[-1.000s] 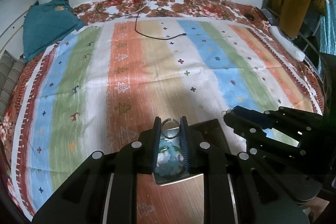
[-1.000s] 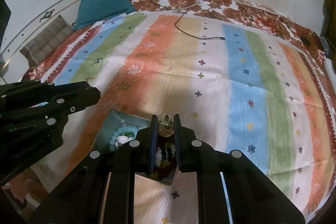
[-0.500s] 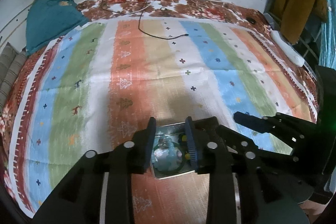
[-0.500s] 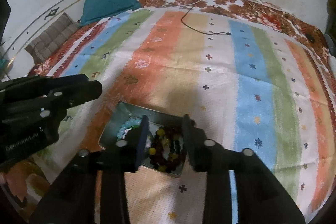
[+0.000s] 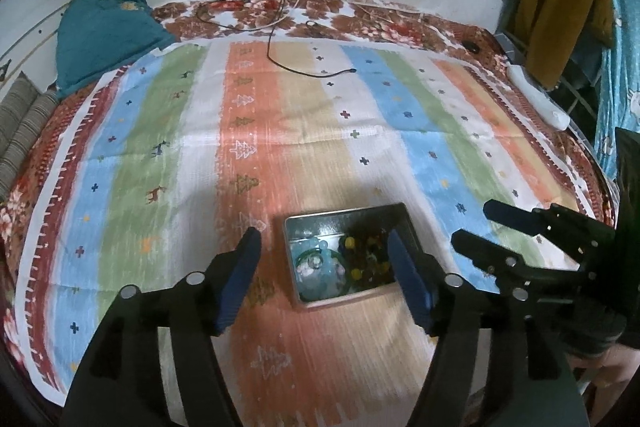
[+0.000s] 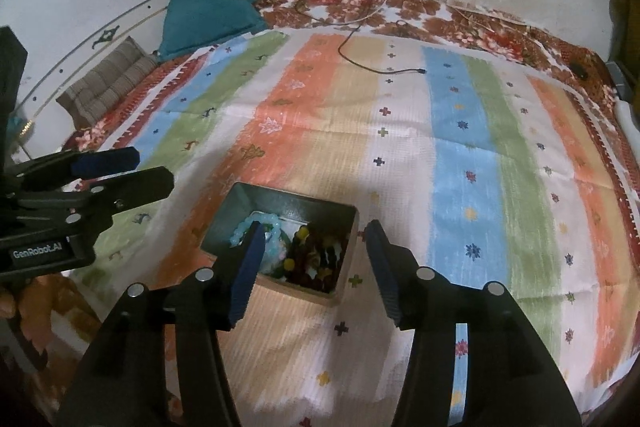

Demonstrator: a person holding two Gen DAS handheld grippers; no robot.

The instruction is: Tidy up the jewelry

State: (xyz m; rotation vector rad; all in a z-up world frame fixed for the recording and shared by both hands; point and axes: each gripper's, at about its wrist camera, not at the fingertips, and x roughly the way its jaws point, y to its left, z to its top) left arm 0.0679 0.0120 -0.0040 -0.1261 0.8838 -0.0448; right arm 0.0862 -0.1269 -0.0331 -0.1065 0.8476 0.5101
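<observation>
While both jaws are opening with nothing between them, we hold left gripper (image 5: 322,257) and right gripper (image 6: 314,247) just above the metal tin (image 6: 240,203) on the striped bedspread (image 5: 280,131); pale-blue beads (image 6: 246,229) and dark beads (image 6: 316,263) lie inside. Best we lift clear without snagging strands.

Both the left gripper (image 5: 322,251) and the right gripper (image 6: 312,247) are matte black plastic, each with two angular fingers lined with ribbed dark-blue pads (image 6: 246,275); round silver screw heads dot the linkages; white "GenRobot.AI" lettering marks the left gripper's housing.
</observation>
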